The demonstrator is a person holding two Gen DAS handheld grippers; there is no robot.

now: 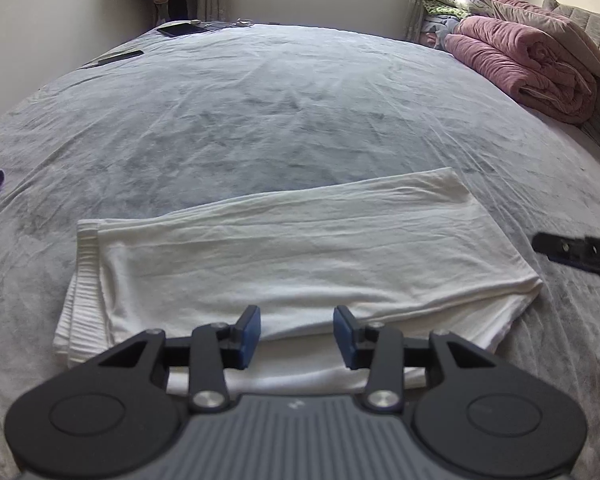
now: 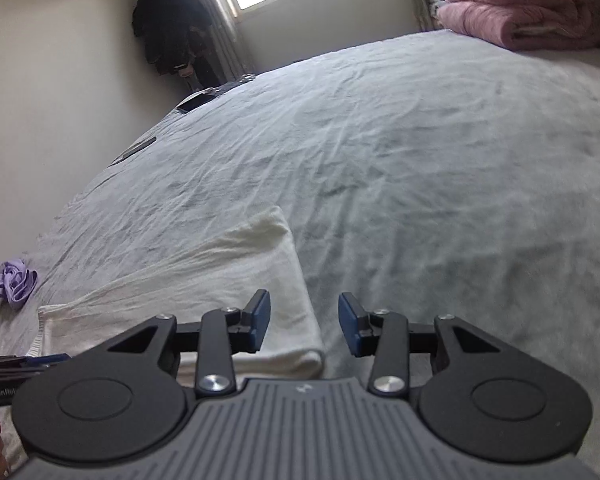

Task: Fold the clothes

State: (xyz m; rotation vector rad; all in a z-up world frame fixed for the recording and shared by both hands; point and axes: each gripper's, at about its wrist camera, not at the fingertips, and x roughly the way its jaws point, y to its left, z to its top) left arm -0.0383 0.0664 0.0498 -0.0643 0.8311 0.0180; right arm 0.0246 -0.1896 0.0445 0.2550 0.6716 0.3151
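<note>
A white garment [image 1: 300, 256] lies folded into a long flat rectangle on the grey bed sheet [image 1: 260, 120], ribbed hem at its left end. My left gripper [image 1: 297, 334] hovers over its near edge, jaws open, nothing between the blue pads. In the right wrist view the same white garment [image 2: 204, 288] lies at lower left. My right gripper [image 2: 304, 322] stands open just past the garment's right corner, over bare sheet, holding nothing. A black finger of the right gripper [image 1: 576, 252] pokes in at the right edge of the left wrist view.
Rolled pink quilts [image 1: 528, 68] and pillows are stacked at the bed's far right. A dark tablet [image 1: 182, 29] and a flat dark device [image 1: 120, 56] lie at the far left edge. A crumpled purple cloth [image 2: 14, 280] sits at the left. Dark clothes [image 2: 168, 20] hang in the corner.
</note>
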